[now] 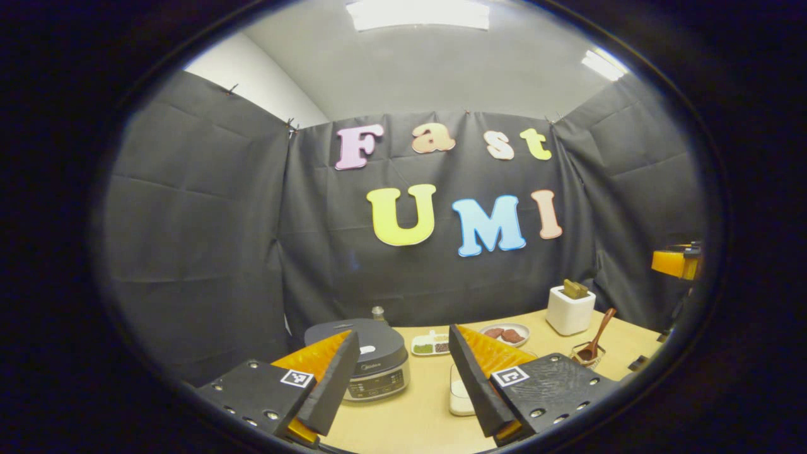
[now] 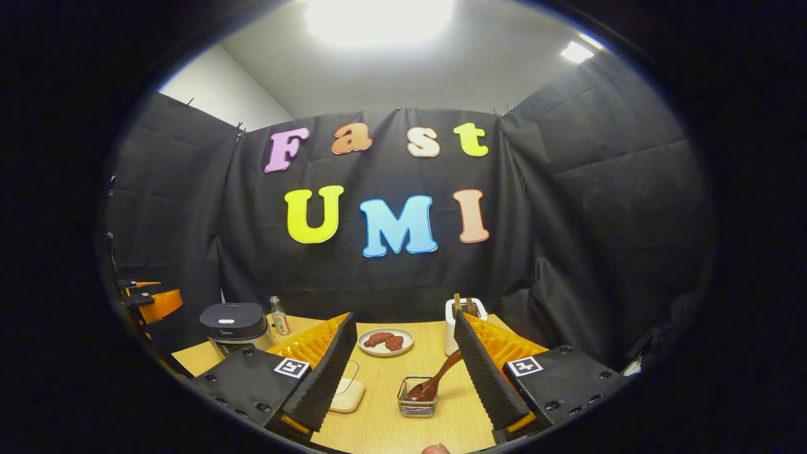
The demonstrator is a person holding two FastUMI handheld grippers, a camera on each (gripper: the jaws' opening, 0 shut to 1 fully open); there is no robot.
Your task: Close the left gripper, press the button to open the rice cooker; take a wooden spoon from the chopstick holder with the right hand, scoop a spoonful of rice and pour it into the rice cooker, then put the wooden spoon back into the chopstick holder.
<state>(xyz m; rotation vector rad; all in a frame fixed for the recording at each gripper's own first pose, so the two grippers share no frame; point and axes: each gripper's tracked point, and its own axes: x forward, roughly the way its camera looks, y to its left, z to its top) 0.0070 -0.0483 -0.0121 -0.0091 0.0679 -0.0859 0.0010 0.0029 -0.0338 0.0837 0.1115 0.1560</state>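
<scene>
Holding both grippers above the pale wooden table (image 2: 435, 359), I am keeping my left gripper (image 1: 403, 372) and right gripper (image 2: 403, 372) spread apart, gripping nothing. The left gripper view is showing the round grey rice cooker (image 1: 372, 359), lid down, beside a glass of rice (image 1: 459, 397). The right gripper view is showing the wooden spoon (image 2: 435, 381) leaning in a wire-mesh holder (image 2: 417, 403).

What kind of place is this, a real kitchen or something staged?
Most likely a staged recording booth set up as a kitchen: black cloth walls surround a wooden table holding a closed rice cooker, a plate of food and a wooden spoon in a small wire basket.
</scene>
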